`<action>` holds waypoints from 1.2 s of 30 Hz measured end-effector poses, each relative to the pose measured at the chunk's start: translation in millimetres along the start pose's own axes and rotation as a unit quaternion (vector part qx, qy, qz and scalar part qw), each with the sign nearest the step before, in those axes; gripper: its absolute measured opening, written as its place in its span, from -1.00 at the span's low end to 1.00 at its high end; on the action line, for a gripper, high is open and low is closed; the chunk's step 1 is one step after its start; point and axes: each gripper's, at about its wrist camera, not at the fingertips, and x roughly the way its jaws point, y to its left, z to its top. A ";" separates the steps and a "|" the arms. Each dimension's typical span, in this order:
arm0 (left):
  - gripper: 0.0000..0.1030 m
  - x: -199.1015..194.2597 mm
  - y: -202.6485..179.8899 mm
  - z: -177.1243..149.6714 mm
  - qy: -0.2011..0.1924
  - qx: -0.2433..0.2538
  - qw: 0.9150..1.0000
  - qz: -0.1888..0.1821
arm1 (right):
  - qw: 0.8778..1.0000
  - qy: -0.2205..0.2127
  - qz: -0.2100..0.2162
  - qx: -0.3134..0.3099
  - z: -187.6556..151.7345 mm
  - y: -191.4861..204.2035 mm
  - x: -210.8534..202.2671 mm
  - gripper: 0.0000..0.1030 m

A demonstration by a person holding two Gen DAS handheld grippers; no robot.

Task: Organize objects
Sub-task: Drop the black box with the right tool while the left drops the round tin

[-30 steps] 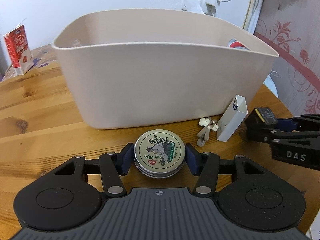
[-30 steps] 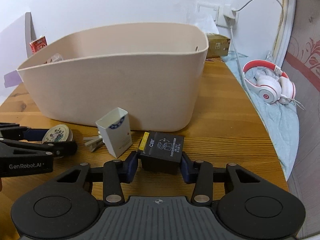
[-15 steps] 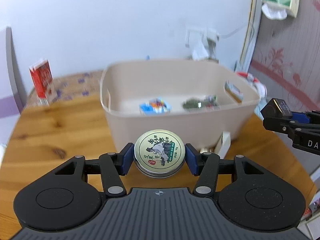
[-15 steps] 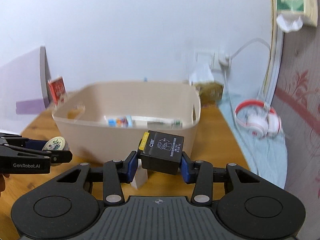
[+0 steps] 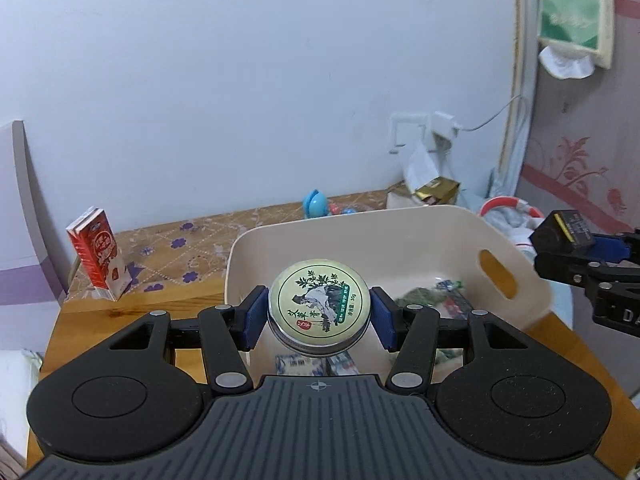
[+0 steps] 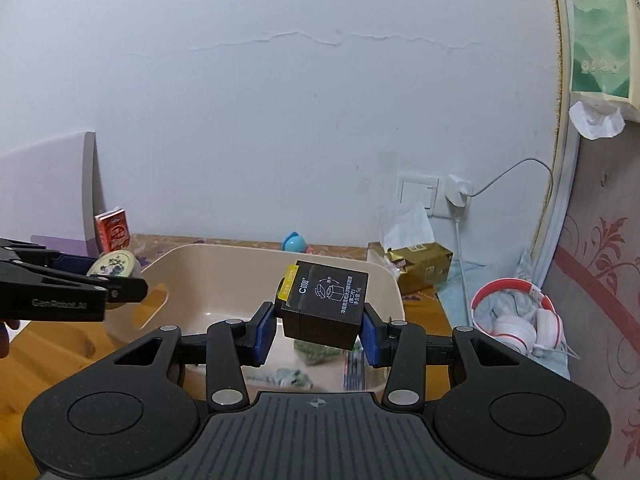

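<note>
Left wrist view: the left gripper is clamped on a round tin, its blue pads pressing the rim from either side so the printed lid faces the camera. The tin hangs above the near-left part of the beige bin, clear of its walls, which suits a straight drop into the bin. Small packets already lie on the bin floor, so the bin looks like the collecting place for this tidy-up. A red carton stands on the table left of the bin, apart from it. At the bin's right side the right gripper comes into view with a black box.

Right wrist view: the right gripper is closed on the black box, held by two opposite faces and tilted a little, label toward the camera. It hangs over the bin, above its near-right part, with packets on the floor below. The left gripper and tin sit over the bin's left end by the handle slot. Each load is probably kept to its own side so the two do not collide on release. Red headphones lie right of the bin, apart from it.
</note>
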 end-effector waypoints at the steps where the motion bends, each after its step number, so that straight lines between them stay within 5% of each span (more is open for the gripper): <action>1: 0.08 9.4 0.1 1.4 0.005 -0.001 1.000 0.003 | 1.000 0.002 -0.001 0.000 2.1 -0.9 6.9 -0.19; 9: 0.08 80.6 -1.6 -7.9 0.081 0.004 0.997 0.011 | 0.999 0.050 -0.015 -0.012 -1.4 -4.7 69.9 -0.19; 14: 0.09 94.4 -1.5 -16.3 0.095 0.010 0.995 0.017 | 0.997 0.080 -0.015 -0.015 -14.1 -2.4 96.6 -0.19; 16: 0.10 93.9 0.4 -15.0 0.096 0.004 0.995 0.011 | 0.996 0.089 -0.015 -0.014 -18.4 -1.3 102.4 -0.18; 17: 0.11 92.7 1.8 -14.0 0.096 -0.001 0.995 0.007 | 0.996 0.090 -0.017 -0.012 -20.0 -0.5 102.8 0.01; 21: 0.61 83.7 2.7 -8.9 0.081 -0.008 0.997 0.016 | 0.996 0.081 -0.020 -0.005 -21.1 -1.0 100.4 0.13; 36: 0.72 8.4 -11.3 -14.4 0.038 -0.010 0.999 0.007 | 0.999 0.035 -0.024 0.015 -24.9 -9.4 25.6 0.72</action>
